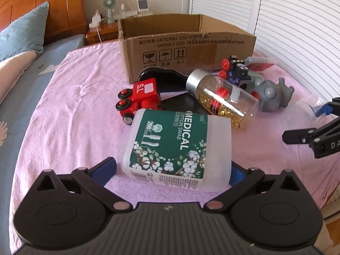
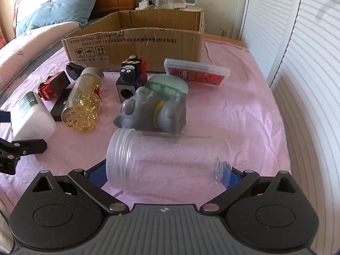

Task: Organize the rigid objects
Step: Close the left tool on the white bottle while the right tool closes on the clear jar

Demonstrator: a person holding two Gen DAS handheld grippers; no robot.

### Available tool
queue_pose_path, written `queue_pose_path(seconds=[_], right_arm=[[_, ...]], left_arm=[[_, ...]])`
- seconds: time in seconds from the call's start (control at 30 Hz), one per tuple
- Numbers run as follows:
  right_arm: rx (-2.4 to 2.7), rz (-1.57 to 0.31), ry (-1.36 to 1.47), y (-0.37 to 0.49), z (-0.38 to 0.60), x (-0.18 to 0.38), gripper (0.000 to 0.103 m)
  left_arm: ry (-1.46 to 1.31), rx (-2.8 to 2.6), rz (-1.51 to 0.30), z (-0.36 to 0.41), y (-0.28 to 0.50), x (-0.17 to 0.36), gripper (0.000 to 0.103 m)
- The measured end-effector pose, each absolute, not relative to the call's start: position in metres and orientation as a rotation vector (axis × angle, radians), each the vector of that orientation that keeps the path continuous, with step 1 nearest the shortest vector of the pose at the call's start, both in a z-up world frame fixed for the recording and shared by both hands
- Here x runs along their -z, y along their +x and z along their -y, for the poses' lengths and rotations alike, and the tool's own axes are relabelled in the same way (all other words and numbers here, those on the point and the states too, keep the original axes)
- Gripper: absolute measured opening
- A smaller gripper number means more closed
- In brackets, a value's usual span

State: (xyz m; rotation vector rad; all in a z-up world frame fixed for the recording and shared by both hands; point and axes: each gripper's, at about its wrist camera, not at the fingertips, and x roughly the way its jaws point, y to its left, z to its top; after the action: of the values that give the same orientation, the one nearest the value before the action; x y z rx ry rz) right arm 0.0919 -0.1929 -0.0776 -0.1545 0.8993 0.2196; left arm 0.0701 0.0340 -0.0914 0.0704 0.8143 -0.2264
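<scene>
While your left hand-held gripper (image 1: 173,170) clamps one swab box (image 1: 176,146) and the right hand-held gripper (image 2: 169,173) one clear jar (image 2: 167,159), count two toy trains, one capsule bottle (image 2: 85,104), one cardboard box (image 2: 136,44).

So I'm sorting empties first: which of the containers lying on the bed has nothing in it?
The clear plastic jar between the right tongs: lidless and see-through. The capped bottle holds golden capsules.
</scene>
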Motion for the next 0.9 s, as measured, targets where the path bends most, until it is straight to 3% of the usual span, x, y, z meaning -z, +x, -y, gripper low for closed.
queue_pose_path(seconds=[0.6,0.9], right_arm=[[-0.22,-0.815,-0.151,0.084,0.191,0.068,0.103],[-0.164,-0.812,-0.176,0.089,0.182,0.06,0.103]], left_arm=[[0.149,0.235,-0.725,-0.021,0.058,0.082,0.102],[0.126,0.234,-0.719,-0.021,0.066,0.076,0.096]])
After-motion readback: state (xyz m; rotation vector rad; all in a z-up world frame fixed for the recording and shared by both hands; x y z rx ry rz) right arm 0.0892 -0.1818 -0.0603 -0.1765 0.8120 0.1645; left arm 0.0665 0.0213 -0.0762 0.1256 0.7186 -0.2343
